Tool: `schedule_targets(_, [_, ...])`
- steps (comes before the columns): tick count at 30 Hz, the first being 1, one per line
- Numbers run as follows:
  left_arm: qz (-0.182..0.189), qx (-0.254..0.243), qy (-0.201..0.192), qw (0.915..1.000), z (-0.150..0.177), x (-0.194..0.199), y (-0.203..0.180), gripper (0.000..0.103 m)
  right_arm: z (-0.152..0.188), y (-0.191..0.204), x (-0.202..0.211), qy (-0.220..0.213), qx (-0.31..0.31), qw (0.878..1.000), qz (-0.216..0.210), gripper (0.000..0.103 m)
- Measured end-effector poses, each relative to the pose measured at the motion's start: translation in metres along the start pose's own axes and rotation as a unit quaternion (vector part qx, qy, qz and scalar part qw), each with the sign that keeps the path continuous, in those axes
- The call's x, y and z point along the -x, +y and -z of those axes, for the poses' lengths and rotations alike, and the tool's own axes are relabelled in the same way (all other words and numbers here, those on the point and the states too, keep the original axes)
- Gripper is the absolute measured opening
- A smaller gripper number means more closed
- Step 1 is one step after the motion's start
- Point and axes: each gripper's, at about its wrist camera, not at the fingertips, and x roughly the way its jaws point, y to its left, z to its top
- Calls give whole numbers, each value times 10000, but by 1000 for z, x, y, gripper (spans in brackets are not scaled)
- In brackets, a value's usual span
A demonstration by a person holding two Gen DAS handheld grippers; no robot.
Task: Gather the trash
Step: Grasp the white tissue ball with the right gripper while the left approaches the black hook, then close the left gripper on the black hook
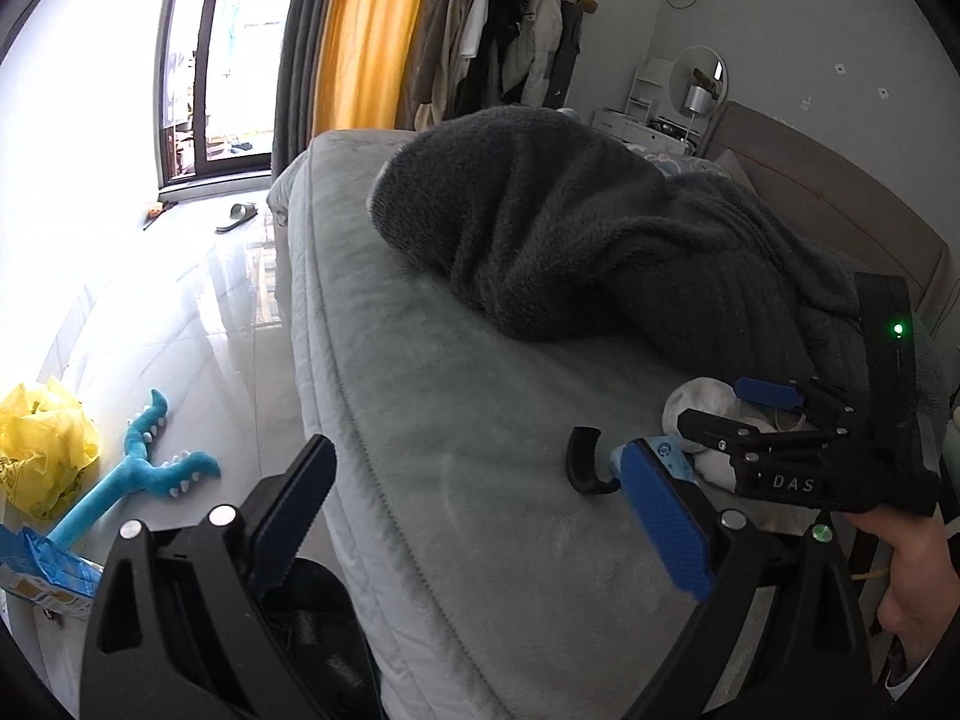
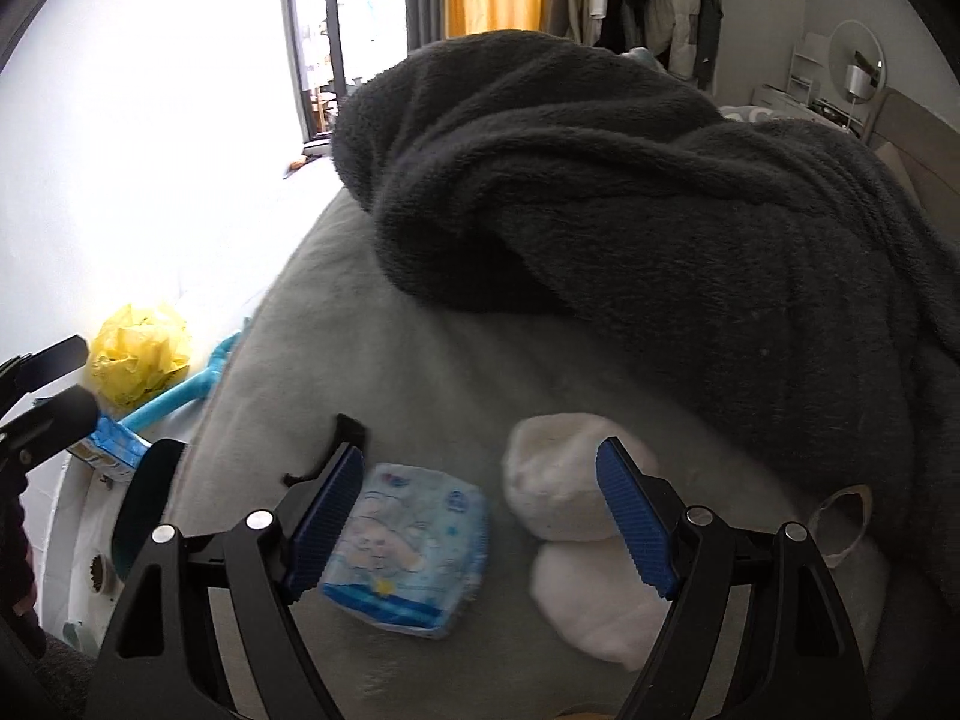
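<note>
I've open grey bed (image 2: 420, 360) ahead, hemmed by the dark blanket (image 2: 660, 210) far right, white socks (image 2: 558, 492) and a black hook (image 2: 345, 441) near.

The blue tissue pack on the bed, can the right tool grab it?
Probably yes. The right tool is open just above the tissue pack, with nothing covering it; the white socks lie beside it.
</note>
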Motion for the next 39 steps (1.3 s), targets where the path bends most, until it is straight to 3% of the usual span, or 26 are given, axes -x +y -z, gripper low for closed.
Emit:
schedule_targets(4, [106,-100,94,9999,1,-9,-8,86,1,-17,-5,60,-149,9998,131,81])
schedule_targets(12, [335,-107,368,9987,3,-31,-17,77,2,-40,-32,335,-393,9985,181,80])
schedule_targets(14, [408,-115,450,9981,5,-35,-19,74,0,-40,-34,374,-375,9984,194,70])
schedule_targets(21, [601,-220,717,9954,10,-54,-26,63,-7,-42,-43,438,-353,9984,111,50])
schedule_targets(26, [723,-251,804,9938,12,-62,-36,58,-6,-39,-42,437,-272,9986,75,42])
schedule_targets(39, [633,-344,878,9935,17,-82,-53,44,-5,-48,9,-215,-415,9984,-305,41])
